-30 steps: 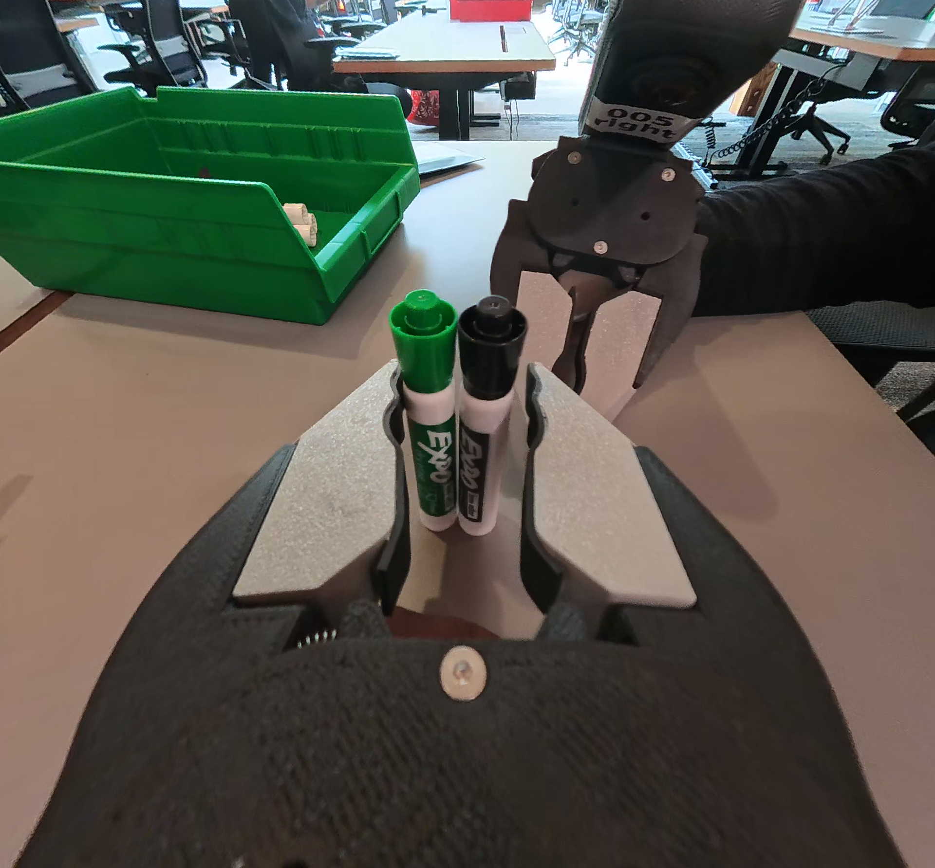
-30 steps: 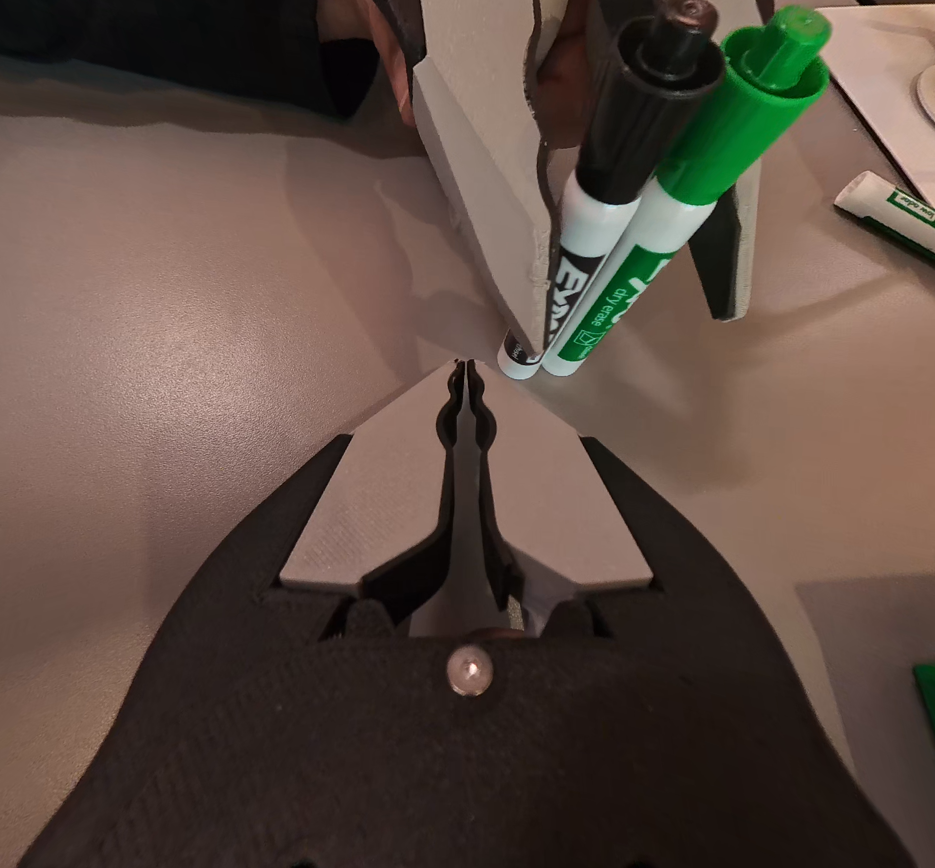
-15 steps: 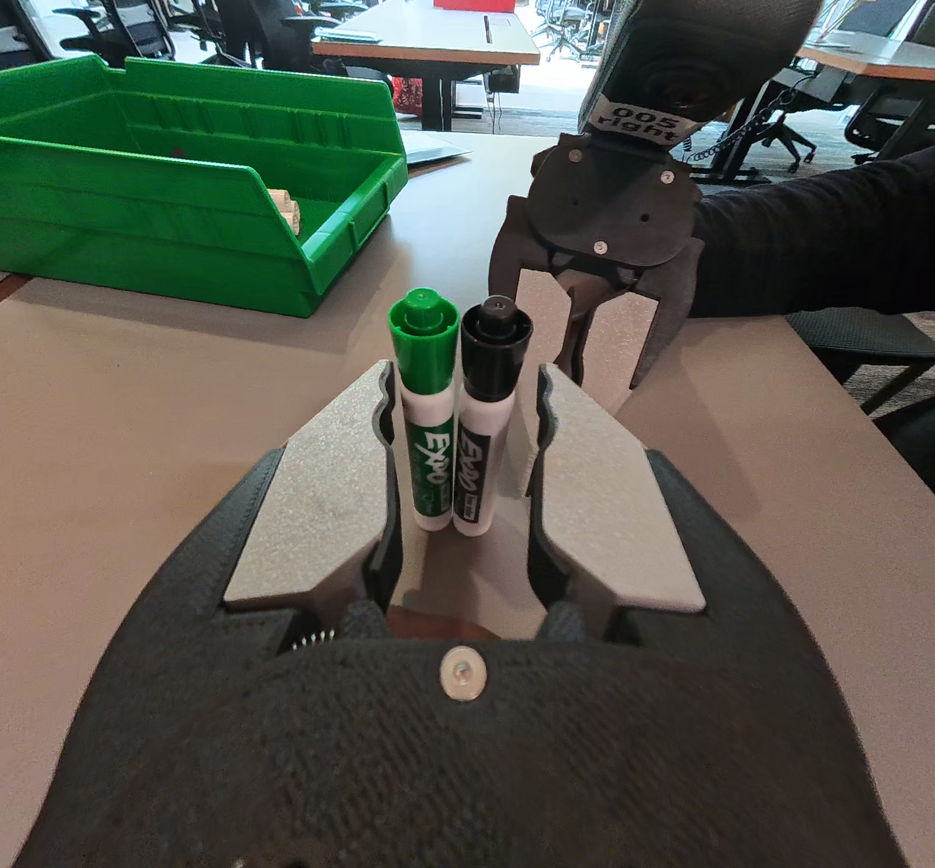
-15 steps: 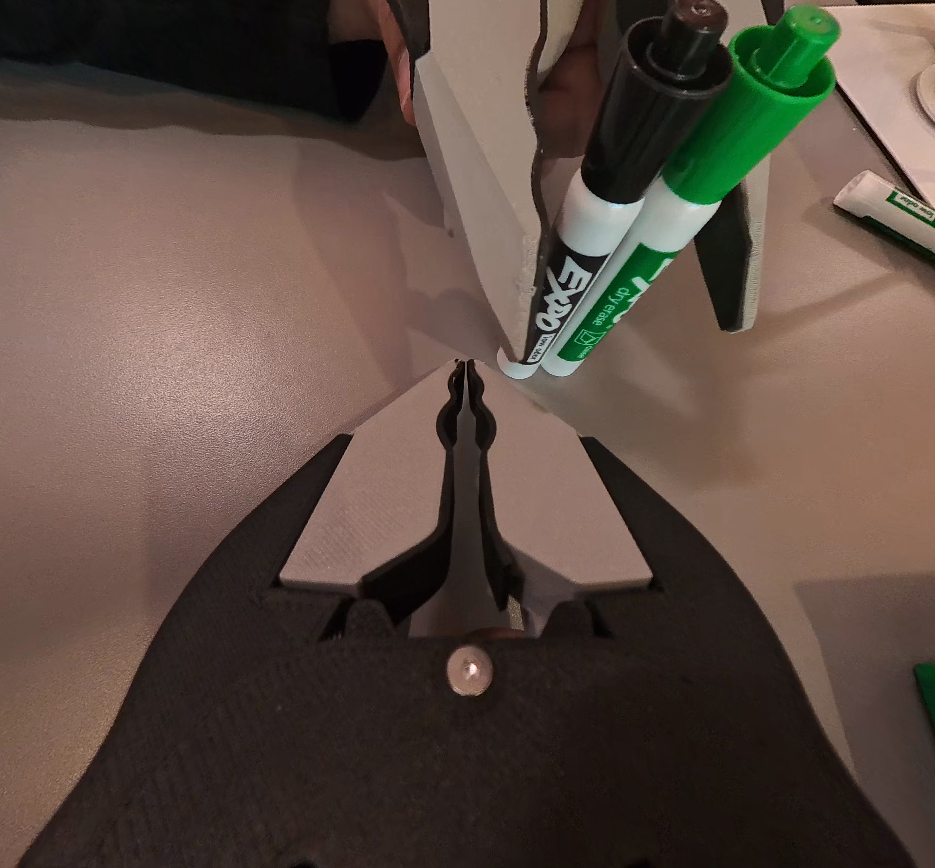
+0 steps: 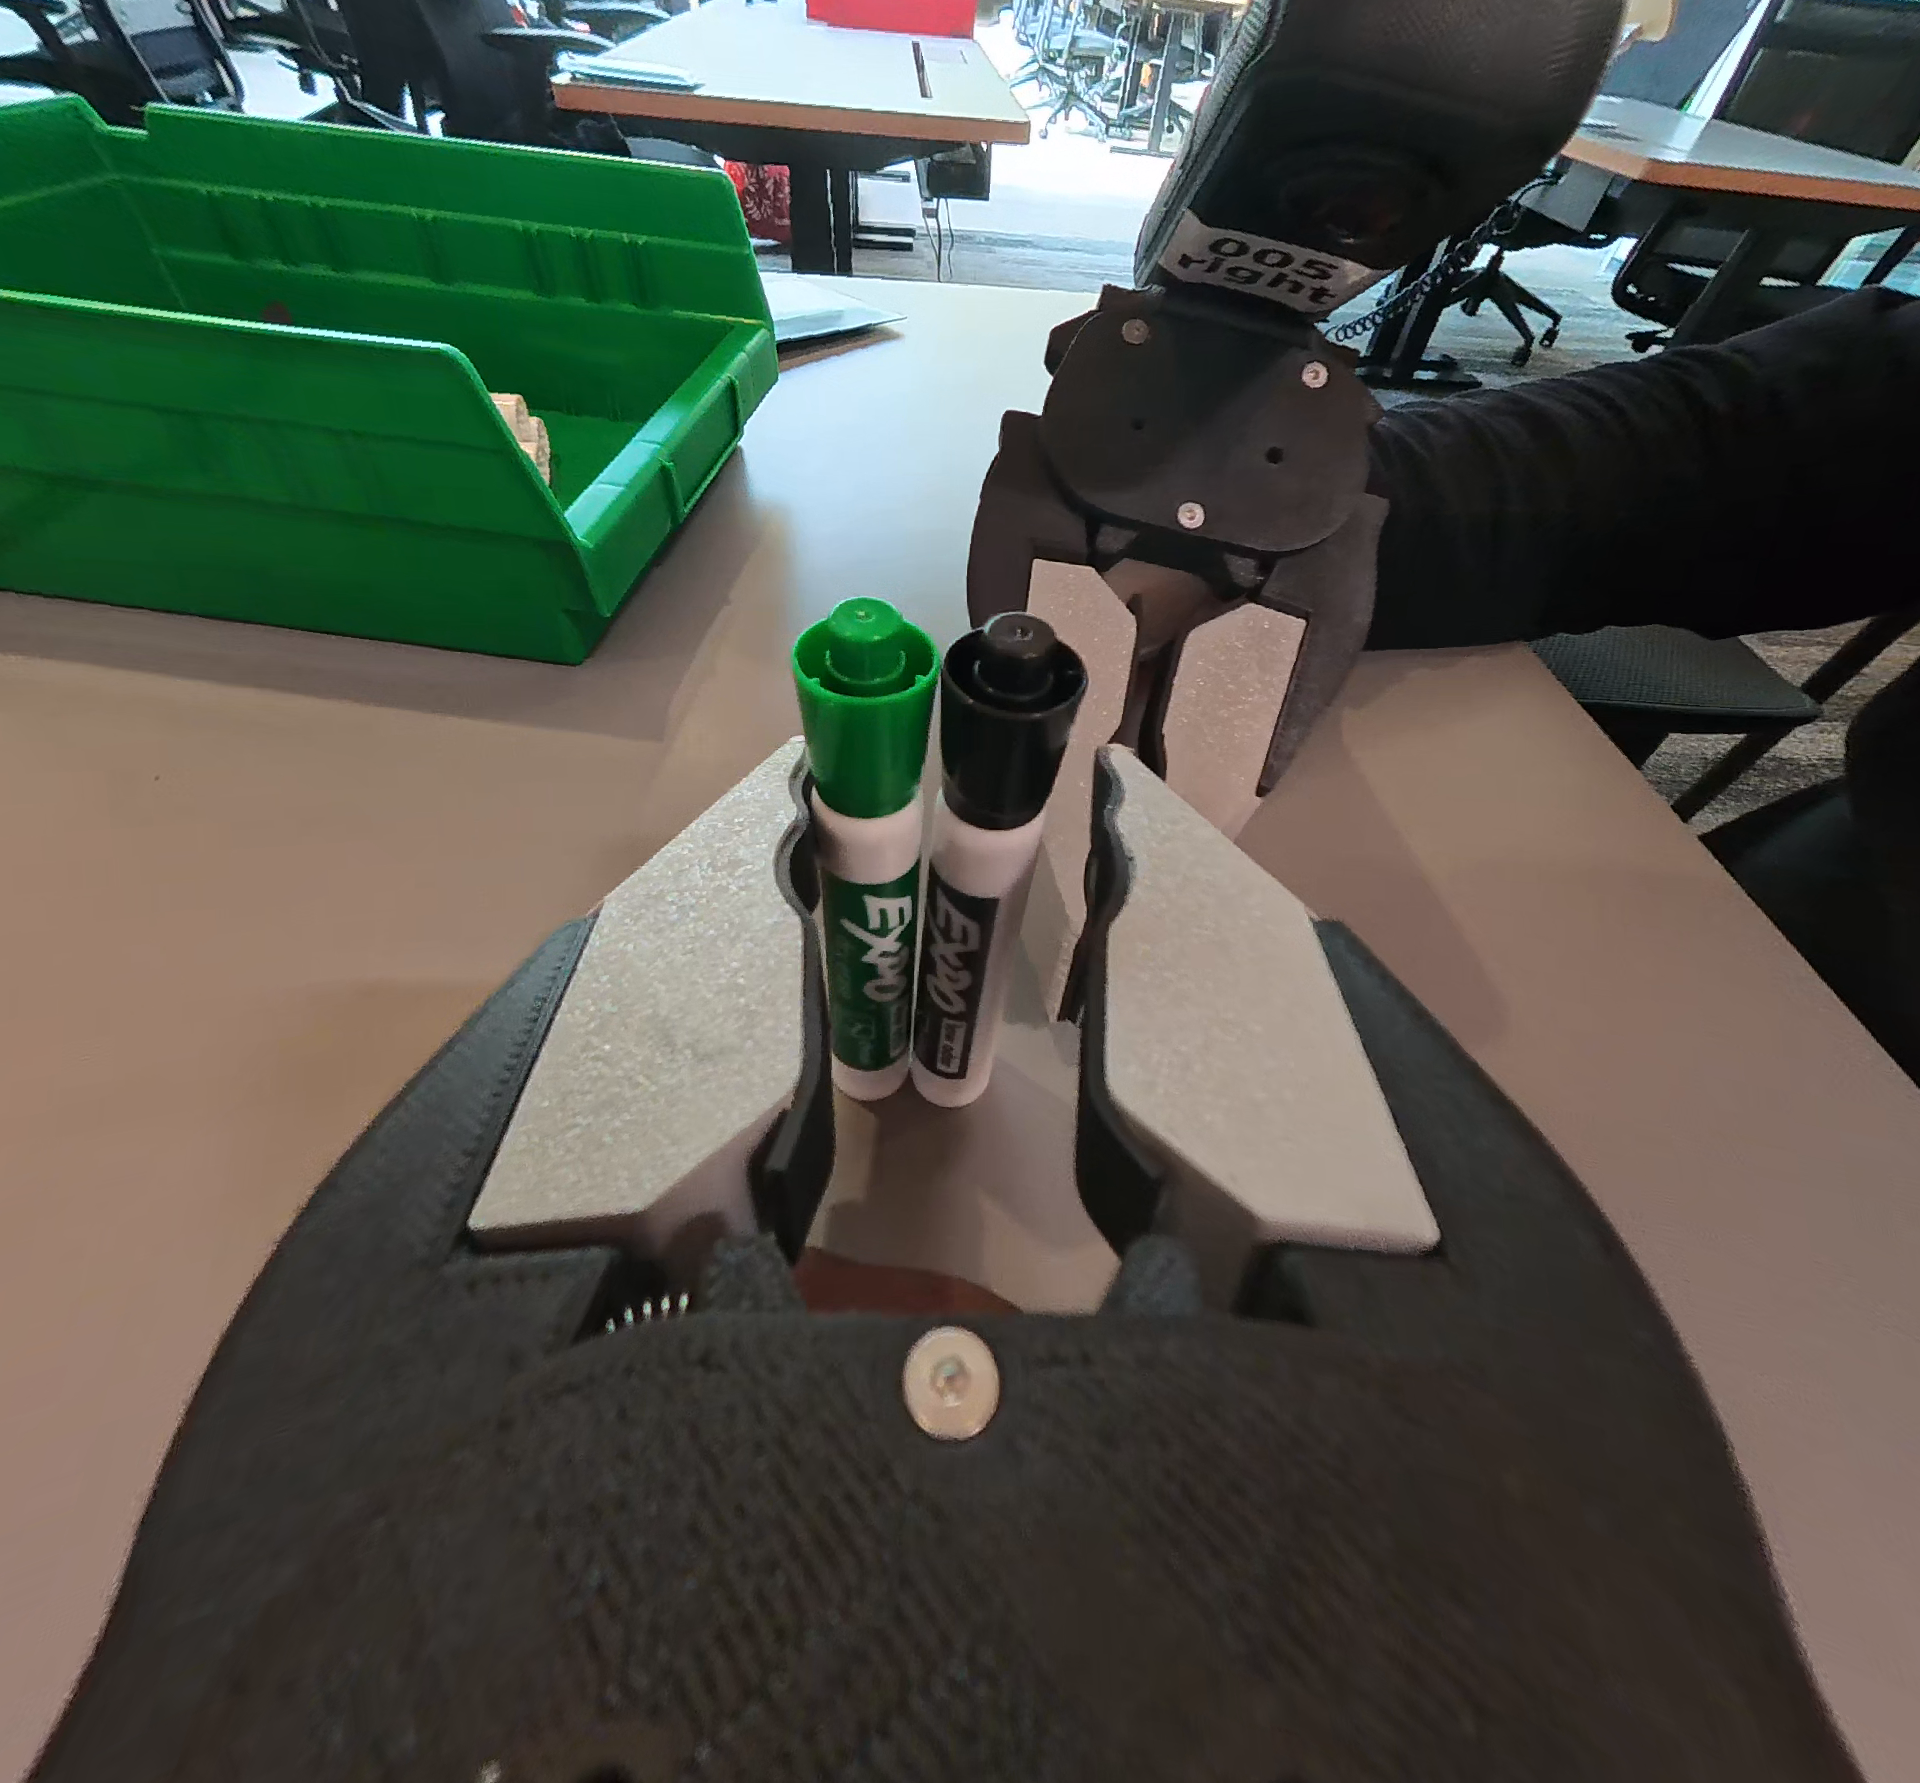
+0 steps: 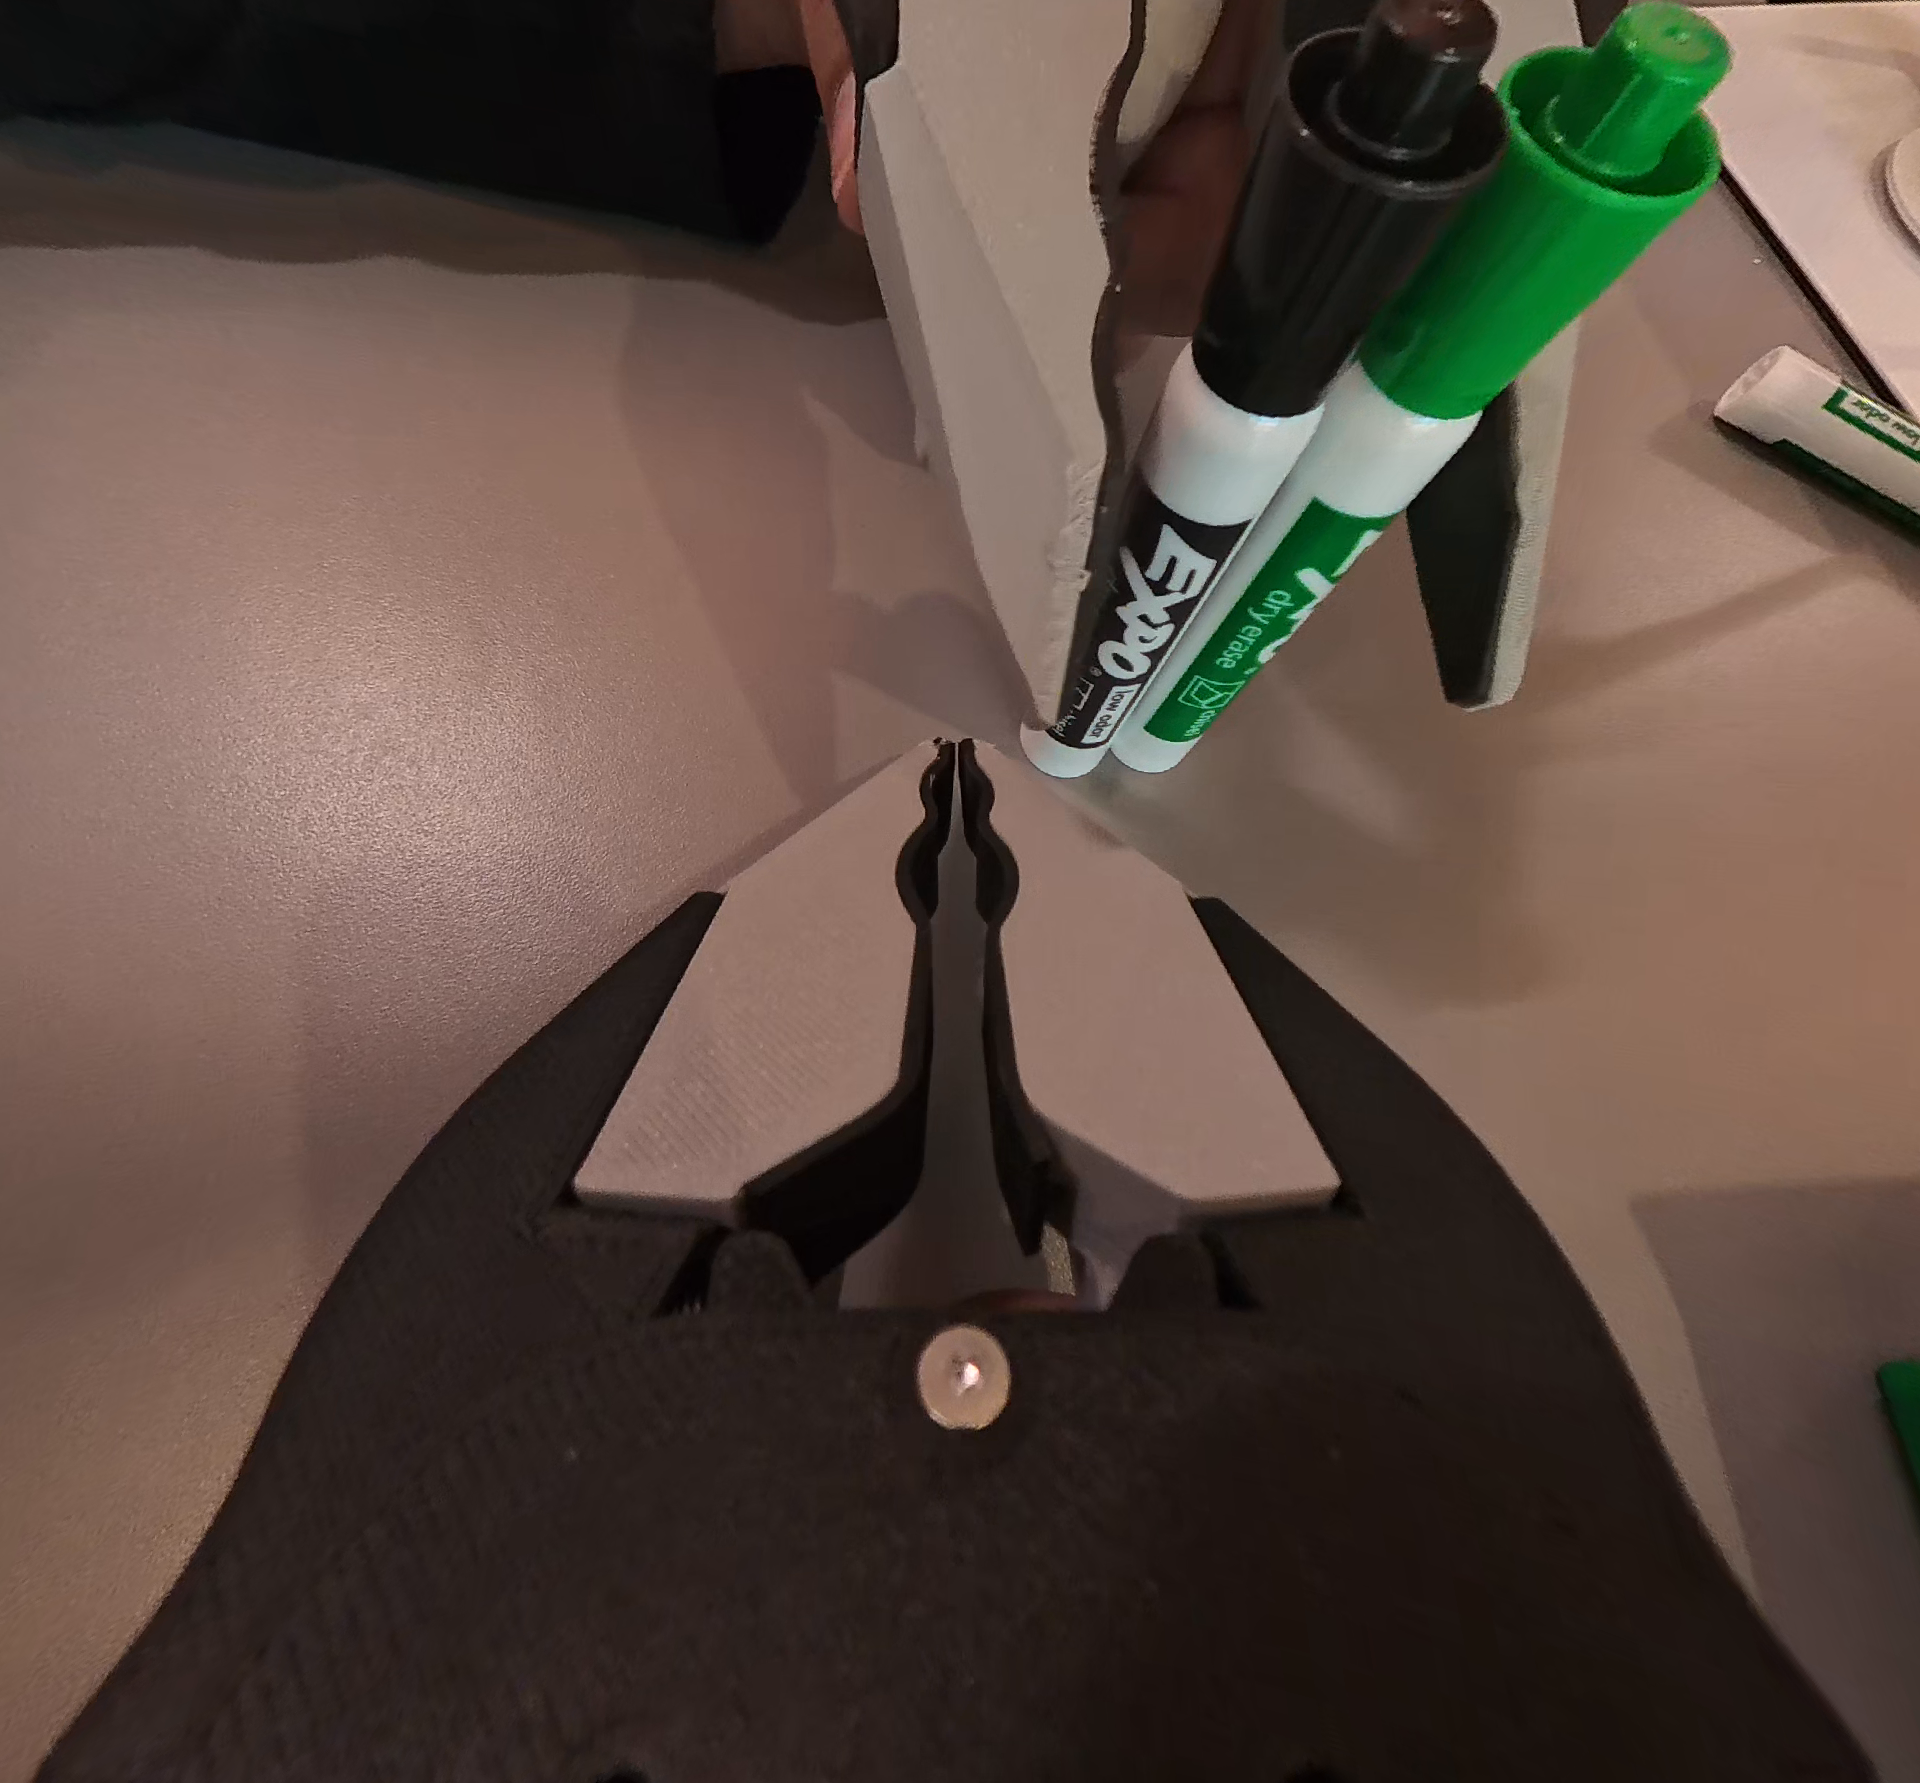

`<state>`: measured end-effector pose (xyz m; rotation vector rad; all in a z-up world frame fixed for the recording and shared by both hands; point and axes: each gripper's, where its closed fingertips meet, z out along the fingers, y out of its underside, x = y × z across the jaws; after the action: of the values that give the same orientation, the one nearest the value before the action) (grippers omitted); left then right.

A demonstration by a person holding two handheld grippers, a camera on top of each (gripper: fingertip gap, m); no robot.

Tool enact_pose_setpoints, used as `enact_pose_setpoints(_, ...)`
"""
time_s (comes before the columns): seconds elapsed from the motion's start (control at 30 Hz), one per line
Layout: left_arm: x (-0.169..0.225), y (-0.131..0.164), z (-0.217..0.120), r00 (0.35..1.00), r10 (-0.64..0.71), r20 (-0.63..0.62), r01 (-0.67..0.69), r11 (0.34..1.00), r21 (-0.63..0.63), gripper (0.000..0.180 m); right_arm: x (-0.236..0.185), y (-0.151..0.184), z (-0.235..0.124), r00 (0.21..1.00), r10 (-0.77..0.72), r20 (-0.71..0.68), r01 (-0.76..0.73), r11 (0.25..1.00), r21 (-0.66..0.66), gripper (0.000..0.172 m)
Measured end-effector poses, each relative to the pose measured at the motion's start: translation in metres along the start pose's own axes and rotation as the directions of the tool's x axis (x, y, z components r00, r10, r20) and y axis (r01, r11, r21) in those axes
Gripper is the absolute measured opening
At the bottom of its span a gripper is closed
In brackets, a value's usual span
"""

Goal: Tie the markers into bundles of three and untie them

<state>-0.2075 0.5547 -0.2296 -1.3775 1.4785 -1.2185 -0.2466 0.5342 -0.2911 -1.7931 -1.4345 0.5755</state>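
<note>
Jaws of the left gripper [image 5: 951,772], nearest the lens in the left wrist view, are spread. Between them stand a green-capped white dry-erase marker [image 5: 862,902] and a black-capped white dry-erase marker [image 5: 977,902], caps up, side by side and touching, bottoms on the grey-brown table [image 5: 312,902]. The green one leans on the left-of-frame pad, and there's a visible gap between the black one and the right-of-frame pad, so nothing is actually clamped.

Just past them, center-right of frame, the right gripper [image 6: 954,746] is clenched with nothing in it, tips down close to the markers' bottoms.

My read: a bundle needs three and only two are corralled. A third white marker with a green label [image 6: 1818,455] lies at the right edge of the right wrist view.

What I'd do:
- close gently on the pair before moving anything, or they'll tip
- keep them square on the table so the ends line up
- bring in the third with the free gripper

Further back, upper left, is a green plastic bin [image 5: 312,445] with some whitish bits inside. Can't tell what they are.
</note>
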Motion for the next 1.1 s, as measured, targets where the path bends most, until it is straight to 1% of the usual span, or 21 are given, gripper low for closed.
enact_pose_setpoints(0.4,-0.0011,-0.0031,0.0012,0.999,-0.004,-0.04,0.005,1.0,0.015,0.05,0.0002,0.0,-0.0001,1.0,0.004,0.001,-0.004,1.0,0.0,0.0)
enact_pose_setpoints(0.73,0.0051,-0.0063,-0.0008,0.996,0.012,-0.084,-0.009,0.999,0.039,0.042,0.0001,0.0004,0.0002,1.0,0.002,0.001,-0.002,1.0,-0.003,0.0)
enact_pose_setpoints(0.93,0.0051,-0.0074,-0.0007,0.996,0.02,-0.083,-0.016,0.999,0.048,0.047,0.0001,0.0002,0.0,1.0,0.006,0.003,-0.006,1.0,-0.001,0.0)
enact_pose_setpoints(1.1,0.0037,-0.0088,-0.0007,0.997,0.023,-0.075,-0.019,0.998,0.057,0.048,-0.0002,0.0005,0.0002,1.0,0.005,0.004,-0.005,1.0,-0.004,0.0)
